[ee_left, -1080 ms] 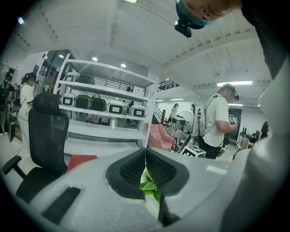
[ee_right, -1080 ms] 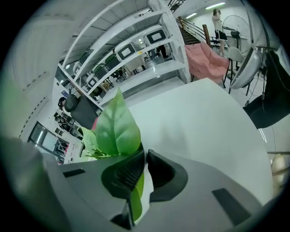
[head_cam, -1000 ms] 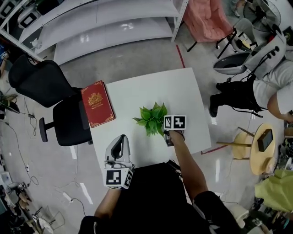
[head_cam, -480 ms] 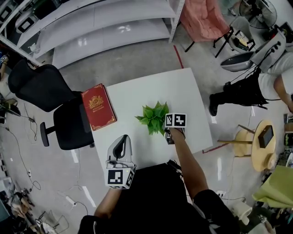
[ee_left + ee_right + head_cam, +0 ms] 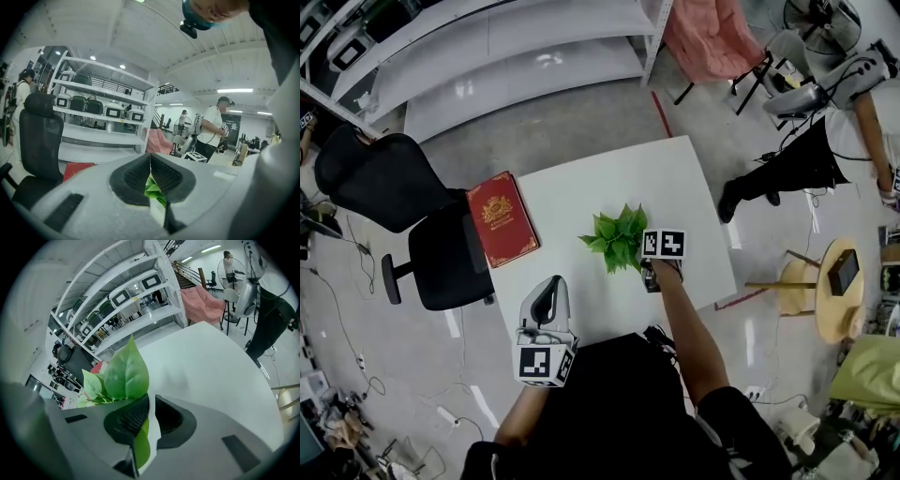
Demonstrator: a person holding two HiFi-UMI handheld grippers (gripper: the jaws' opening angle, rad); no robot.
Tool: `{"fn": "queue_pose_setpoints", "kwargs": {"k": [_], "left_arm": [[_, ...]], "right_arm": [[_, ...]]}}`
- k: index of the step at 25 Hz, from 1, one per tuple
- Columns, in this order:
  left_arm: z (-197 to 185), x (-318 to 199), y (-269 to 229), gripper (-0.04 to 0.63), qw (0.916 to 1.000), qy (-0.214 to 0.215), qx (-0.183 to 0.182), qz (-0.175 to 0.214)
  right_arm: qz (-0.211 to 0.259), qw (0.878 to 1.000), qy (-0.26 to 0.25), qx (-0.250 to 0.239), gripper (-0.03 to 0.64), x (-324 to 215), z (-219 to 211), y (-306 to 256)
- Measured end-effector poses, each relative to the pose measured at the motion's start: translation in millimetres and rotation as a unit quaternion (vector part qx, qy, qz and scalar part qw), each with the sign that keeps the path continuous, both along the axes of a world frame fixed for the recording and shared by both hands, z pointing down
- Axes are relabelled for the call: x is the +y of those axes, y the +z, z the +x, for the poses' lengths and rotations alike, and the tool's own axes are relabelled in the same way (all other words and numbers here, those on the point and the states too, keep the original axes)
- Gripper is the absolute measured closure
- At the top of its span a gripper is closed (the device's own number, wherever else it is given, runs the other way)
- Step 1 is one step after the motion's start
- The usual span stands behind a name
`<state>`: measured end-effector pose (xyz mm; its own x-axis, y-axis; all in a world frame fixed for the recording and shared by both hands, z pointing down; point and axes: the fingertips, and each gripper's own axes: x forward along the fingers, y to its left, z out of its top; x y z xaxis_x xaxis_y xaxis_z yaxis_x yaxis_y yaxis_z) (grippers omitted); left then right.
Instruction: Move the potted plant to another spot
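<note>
A small potted plant (image 5: 619, 239) with green leaves stands near the middle of the white table (image 5: 666, 183). My right gripper (image 5: 647, 269) is at its right side, shut on the pot. In the right gripper view the white pot rim (image 5: 153, 427) and one leaf sit pinched between the pads of that gripper (image 5: 151, 401), and the leaves (image 5: 123, 376) rise to the left. My left gripper (image 5: 550, 286) hovers over the table's near left part, shut and holding nothing. In the left gripper view its pads meet at the gripper (image 5: 150, 159), and the plant (image 5: 153, 186) shows beyond them.
A red book (image 5: 501, 217) lies on the table's left edge, next to a black office chair (image 5: 403, 202). White shelves (image 5: 516, 47) stand beyond the table. To the right are a person (image 5: 806, 155) and a round wooden stool (image 5: 836, 291).
The plant and my right gripper have shifted slightly to the right on the table. The person at the right has moved farther off. My left gripper has stayed put.
</note>
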<state>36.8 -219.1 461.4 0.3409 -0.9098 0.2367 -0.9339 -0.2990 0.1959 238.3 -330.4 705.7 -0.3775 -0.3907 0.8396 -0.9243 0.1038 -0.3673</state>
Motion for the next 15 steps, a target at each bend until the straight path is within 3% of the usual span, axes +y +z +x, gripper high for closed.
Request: {"fn": "queue_pose_setpoints", "kwargs": {"k": [8, 15], "left_arm": [[3.1, -0.6, 1.4, 0.577, 1.0000, 0.007, 0.003, 0.000], [12.9, 0.4, -9.6, 0.578, 0.9997, 0.014, 0.012, 0.015]], "right_arm": [[0.034, 0.999, 0.023, 0.001, 0.589, 2.1, 15.5, -28.5], [0.093, 0.995, 0.040, -0.012, 0.589, 9.3, 27.5, -74.0]]}}
